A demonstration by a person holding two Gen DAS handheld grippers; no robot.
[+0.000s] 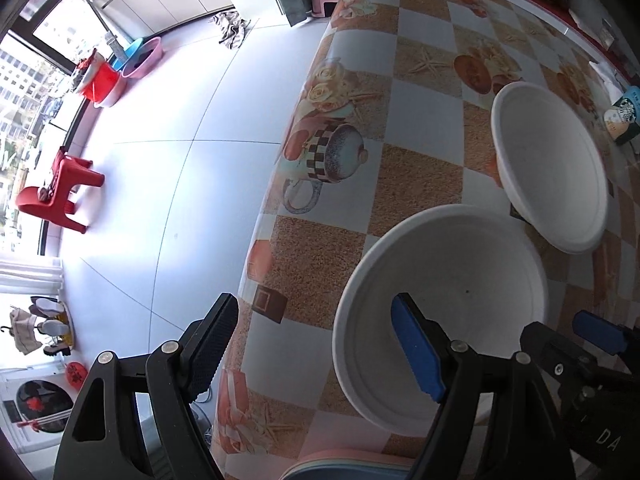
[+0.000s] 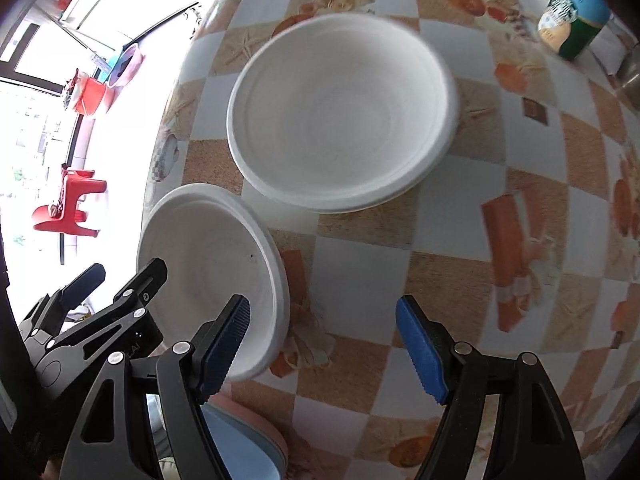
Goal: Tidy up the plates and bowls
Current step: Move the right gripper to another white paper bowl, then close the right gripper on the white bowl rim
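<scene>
Both grippers hover at the near edge of the worktop (image 2: 360,248), nothing picked up yet, so this looks like the approach to a first grasp.

Left gripper (image 1: 324,344): fingers spread wide, empty. Its blue right finger sits over the inside of the near bowl (image 1: 460,280), black left finger out past the worktop edge, above the floor. Whether the finger touches the bowl I can't tell.

Right gripper (image 2: 324,348): fingers also spread, empty, hanging above bare checked cloth just right of the near bowl (image 2: 212,264).

Far bowl (image 2: 340,112) sits further back, mid-worktop, apart from the near one w/ a small gap between rims. Both white, upright, empty. At the very near edge a pink-and-blue stack of plates (image 2: 256,432) peeks in, partly under the near bowl's rim as far as I can judge.

Next move, prob.: left gripper shifts so the near bowl's rim runs between its fingers, then pinches; likely nest one bowl in the other or onto the stack.

In the way: not much. Near bowl sits close to the worktop edge, so a shove could tip it off. A blue-green carton (image 2: 572,16) stands far right, well apart. The two grippers are near each other, so watch for a clash.
</scene>
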